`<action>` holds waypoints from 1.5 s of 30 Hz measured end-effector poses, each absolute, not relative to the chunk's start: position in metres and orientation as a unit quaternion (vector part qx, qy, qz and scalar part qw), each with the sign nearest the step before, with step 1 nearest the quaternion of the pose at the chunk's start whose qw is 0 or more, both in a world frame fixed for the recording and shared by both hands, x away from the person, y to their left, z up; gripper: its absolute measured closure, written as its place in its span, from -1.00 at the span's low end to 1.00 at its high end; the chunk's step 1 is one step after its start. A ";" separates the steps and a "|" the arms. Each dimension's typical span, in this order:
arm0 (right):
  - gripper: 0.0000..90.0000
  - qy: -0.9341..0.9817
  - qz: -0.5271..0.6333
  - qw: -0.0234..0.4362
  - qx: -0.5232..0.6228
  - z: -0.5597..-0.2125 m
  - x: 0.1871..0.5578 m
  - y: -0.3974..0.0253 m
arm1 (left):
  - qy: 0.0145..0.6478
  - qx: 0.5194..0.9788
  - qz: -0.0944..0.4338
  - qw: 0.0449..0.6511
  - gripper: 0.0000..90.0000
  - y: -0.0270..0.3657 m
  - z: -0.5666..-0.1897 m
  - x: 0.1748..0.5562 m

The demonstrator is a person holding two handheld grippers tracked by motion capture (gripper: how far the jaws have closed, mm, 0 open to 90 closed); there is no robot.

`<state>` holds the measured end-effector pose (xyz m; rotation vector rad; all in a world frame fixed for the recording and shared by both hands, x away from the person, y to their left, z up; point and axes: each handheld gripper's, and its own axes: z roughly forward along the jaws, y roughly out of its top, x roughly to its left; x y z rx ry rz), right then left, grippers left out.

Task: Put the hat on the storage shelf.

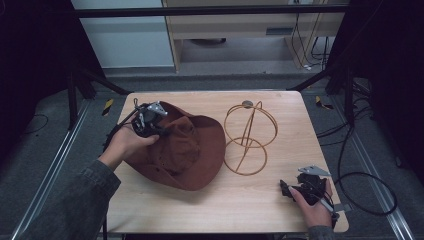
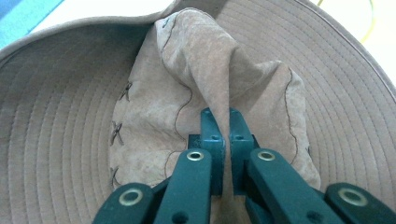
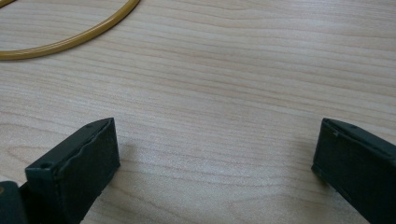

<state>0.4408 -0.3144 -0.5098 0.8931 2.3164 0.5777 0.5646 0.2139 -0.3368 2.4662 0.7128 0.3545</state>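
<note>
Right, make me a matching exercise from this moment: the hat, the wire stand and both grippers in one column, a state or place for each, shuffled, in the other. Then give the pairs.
Things:
1. brown hat
2. gold wire stand
3. left gripper
4. right gripper

States or places:
A. jaws wide apart above bare wood, holding nothing
B. stands upright on the table, right of the hat, untouched
C. jaws pinched together on a fold of the crown
D. lies on the table's left half, brim spread, crown crumpled

Pairs: 1-D, 2-B, 3-C, 4-A
</note>
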 end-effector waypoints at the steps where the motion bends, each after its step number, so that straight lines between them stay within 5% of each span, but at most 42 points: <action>1: -0.99 0.869 0.217 0.292 0.335 -0.510 0.441 -0.314 | 0.265 0.916 0.132 0.272 0.97 0.214 -0.337 0.565; 30: -0.99 0.869 0.216 0.292 0.335 -0.510 0.441 -0.314 | 0.249 0.882 0.171 0.361 0.97 0.261 -0.253 0.518; 45: -0.99 0.870 0.216 0.292 0.334 -0.510 0.441 -0.315 | 0.211 0.875 0.192 0.391 0.97 0.233 -0.213 0.506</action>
